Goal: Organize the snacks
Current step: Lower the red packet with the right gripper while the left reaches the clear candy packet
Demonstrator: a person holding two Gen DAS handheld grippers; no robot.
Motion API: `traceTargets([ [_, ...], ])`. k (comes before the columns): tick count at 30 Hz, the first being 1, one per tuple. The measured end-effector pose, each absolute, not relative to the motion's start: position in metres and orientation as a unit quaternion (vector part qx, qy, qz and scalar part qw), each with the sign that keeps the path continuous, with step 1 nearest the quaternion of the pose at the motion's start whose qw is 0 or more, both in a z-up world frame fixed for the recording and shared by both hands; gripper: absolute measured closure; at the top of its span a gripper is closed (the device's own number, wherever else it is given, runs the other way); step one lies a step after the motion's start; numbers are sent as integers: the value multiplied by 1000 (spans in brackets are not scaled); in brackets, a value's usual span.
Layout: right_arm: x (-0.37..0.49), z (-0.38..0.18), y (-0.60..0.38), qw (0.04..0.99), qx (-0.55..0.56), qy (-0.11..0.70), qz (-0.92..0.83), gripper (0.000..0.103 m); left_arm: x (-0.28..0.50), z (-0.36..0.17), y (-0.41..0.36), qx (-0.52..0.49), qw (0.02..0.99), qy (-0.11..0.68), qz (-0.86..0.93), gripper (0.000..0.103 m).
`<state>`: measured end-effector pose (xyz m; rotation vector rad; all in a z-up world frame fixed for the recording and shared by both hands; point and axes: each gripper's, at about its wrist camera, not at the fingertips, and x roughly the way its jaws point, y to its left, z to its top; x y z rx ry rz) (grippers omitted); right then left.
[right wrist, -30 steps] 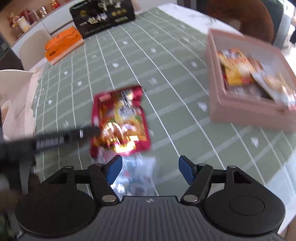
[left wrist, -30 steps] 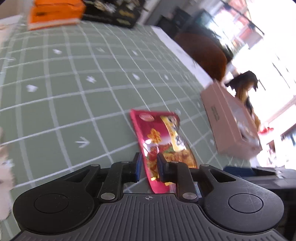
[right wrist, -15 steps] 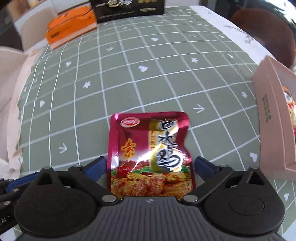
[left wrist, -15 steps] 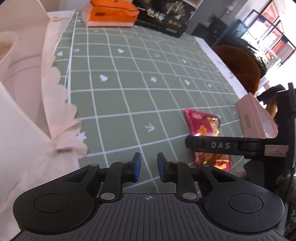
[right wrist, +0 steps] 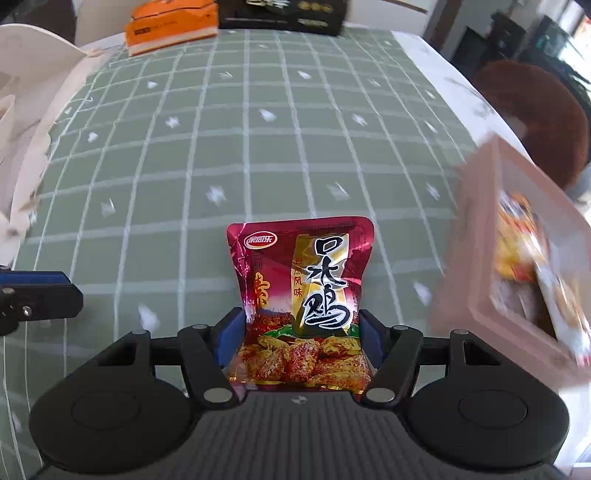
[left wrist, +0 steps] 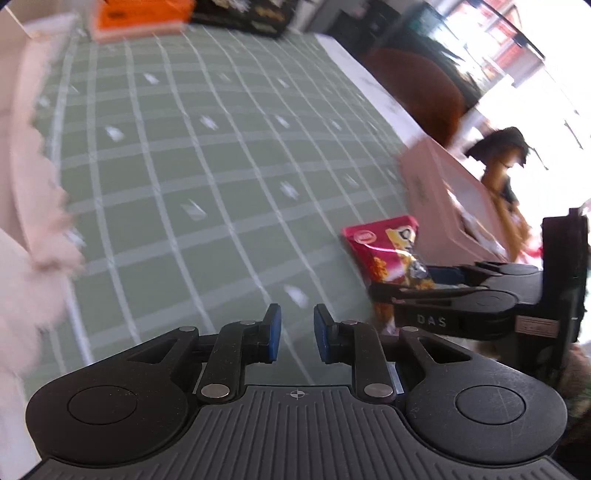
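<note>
A red foil snack packet (right wrist: 301, 295) with gold lettering stands between the fingers of my right gripper (right wrist: 297, 332), which is shut on its lower half and holds it off the green checked tablecloth (right wrist: 258, 147). The packet also shows in the left wrist view (left wrist: 388, 254), held by the right gripper (left wrist: 391, 291). A pink box (right wrist: 476, 280) with several snack packets inside is just to the right. My left gripper (left wrist: 295, 332) is empty, its blue pads a narrow gap apart, over the cloth to the left.
An orange box (right wrist: 170, 26) and a black box (right wrist: 280, 14) stand at the table's far edge. A white scalloped paper bag (right wrist: 33, 110) stands at the left. A brown chair (right wrist: 532, 110) is beyond the right edge.
My right gripper has closed on the red packet and lifted it toward the pink box. My left gripper has swung right, with the paper bag sliding out of its view.
</note>
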<state>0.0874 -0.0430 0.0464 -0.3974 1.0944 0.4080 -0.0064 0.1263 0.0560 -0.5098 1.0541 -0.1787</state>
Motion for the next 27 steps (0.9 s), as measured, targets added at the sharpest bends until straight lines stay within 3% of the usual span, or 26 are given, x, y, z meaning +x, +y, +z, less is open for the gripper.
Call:
traceTargets([
  [9, 37, 46, -145, 837, -121, 521, 115, 37, -33, 54, 35, -167, 798, 551, -176, 80],
  [15, 16, 43, -200, 855, -57, 511, 65, 31, -60, 81, -46, -16, 831, 480, -282, 79],
  [19, 8, 44, -227, 855, -1, 515, 56, 23, -70, 64, -93, 95, 822, 472, -303, 79],
  [27, -14, 61, -241, 872, -30, 485, 55, 22, -74, 39, -112, 182, 828, 442, -292, 74],
])
